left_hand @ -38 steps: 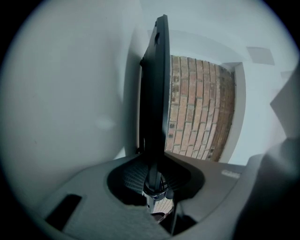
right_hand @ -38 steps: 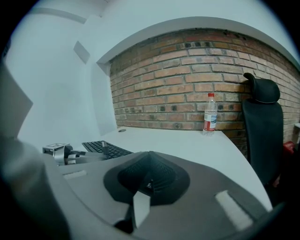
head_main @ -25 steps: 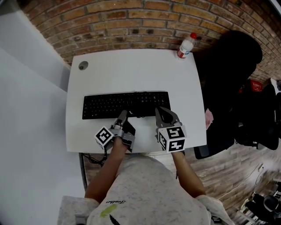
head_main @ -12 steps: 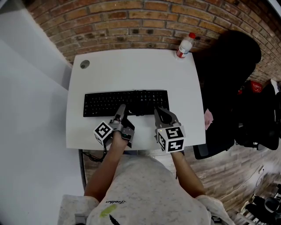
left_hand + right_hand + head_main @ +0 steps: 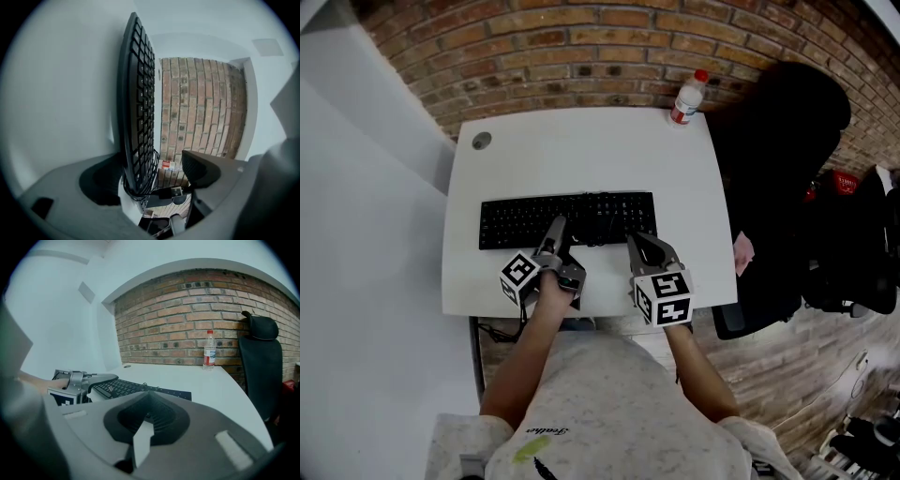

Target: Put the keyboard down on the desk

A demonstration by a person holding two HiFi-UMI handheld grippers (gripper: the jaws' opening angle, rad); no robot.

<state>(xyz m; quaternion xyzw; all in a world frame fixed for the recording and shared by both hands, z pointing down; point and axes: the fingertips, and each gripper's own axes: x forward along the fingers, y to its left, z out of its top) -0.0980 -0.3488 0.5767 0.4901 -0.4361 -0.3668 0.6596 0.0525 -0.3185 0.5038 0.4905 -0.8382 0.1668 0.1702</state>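
Observation:
The black keyboard (image 5: 567,220) lies flat across the middle of the white desk (image 5: 581,150). My left gripper (image 5: 555,230) is at its near edge, rolled onto its side. Its jaws have just been opening and now stand wide, with the keyboard's edge (image 5: 138,108) and its coiled cable (image 5: 151,180) between them and the pads off it. My right gripper (image 5: 634,241) sits just short of the keyboard's near edge, right of the left one. Its jaws (image 5: 150,397) are shut with nothing in them. The right gripper view shows the keyboard (image 5: 140,389) lying beyond them.
A plastic water bottle (image 5: 684,97) stands at the desk's far right corner by the brick wall. A round cable hole (image 5: 481,141) is at the far left corner. A black office chair (image 5: 778,187) stands close to the desk's right side.
The left gripper's jaws have spread apart and let go of the keyboard's near edge. The right gripper has drawn back slightly toward the desk's near edge. The keyboard stays flat.

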